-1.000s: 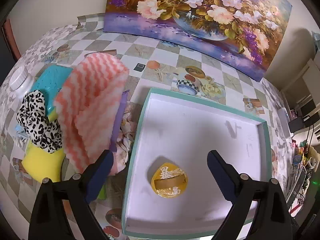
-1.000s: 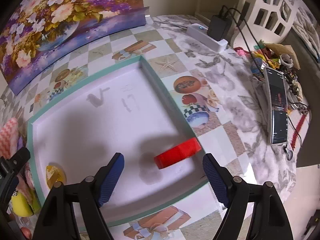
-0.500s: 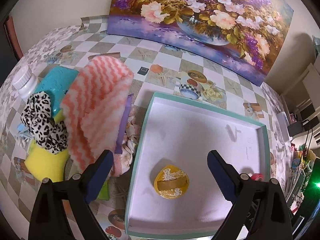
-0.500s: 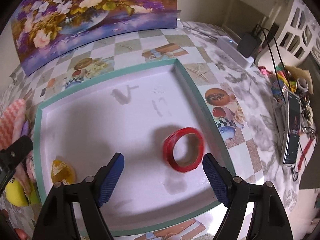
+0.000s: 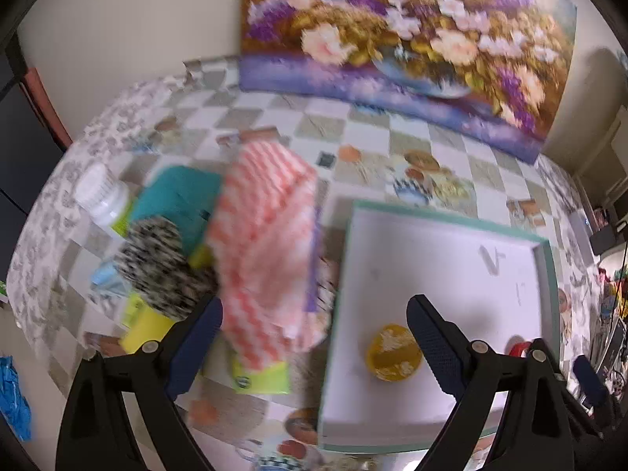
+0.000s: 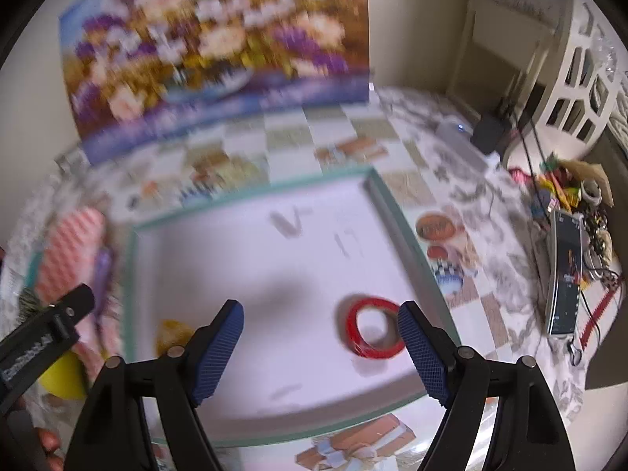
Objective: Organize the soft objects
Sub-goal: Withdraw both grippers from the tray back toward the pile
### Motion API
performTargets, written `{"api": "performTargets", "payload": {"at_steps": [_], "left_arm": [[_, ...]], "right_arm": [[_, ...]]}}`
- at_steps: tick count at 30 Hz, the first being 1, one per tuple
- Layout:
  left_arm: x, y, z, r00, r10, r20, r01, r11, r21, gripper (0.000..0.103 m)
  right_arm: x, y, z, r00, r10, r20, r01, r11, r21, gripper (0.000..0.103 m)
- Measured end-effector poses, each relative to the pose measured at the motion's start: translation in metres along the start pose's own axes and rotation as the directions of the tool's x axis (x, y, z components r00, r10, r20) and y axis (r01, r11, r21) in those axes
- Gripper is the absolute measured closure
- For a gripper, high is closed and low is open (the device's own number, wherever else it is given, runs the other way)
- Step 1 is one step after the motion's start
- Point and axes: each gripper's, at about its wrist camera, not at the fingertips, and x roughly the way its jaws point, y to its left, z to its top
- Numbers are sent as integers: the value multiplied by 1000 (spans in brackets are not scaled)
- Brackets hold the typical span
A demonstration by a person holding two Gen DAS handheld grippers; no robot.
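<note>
A white tray with a teal rim (image 5: 443,212) (image 6: 251,196) lies on the patterned table. In it lie a yellow round item (image 5: 392,347) (image 6: 170,331) and a red tape roll (image 6: 373,327) (image 5: 518,347). Left of the tray is a pile of soft things: an orange-and-white wavy cloth (image 5: 267,243) (image 6: 68,251), a leopard-print scrunchie (image 5: 161,267), a teal cloth (image 5: 176,196) and yellow sponges (image 5: 145,327). My left gripper (image 5: 314,337) is open and empty, over the tray's left edge. My right gripper (image 6: 320,337) is open and empty, above the tray.
A flower painting (image 5: 412,39) leans on the wall at the back. A white bottle (image 5: 102,196) stands at the far left. A phone (image 6: 565,271), cables and small clutter lie at the right edge of the table. A blue item (image 5: 15,400) is at the lower left.
Both grippers have pulled back and up, so the views are blurred. The red tape roll has fallen from on edge to flat in the tray. The left view has shifted left toward the cloth pile.
</note>
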Motion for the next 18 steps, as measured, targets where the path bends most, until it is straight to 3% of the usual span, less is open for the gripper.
{"api": "performTargets", "payload": {"at_steps": [4, 18], "left_arm": [[-12, 22, 9, 1000, 9, 26, -8, 1000, -14, 8], [-16, 116, 16, 999, 44, 25, -40, 990, -137, 8]], "right_arm": [[-11, 10, 1, 999, 32, 40, -32, 999, -2, 19], [-14, 69, -13, 978, 210, -6, -210, 975, -73, 19]]}}
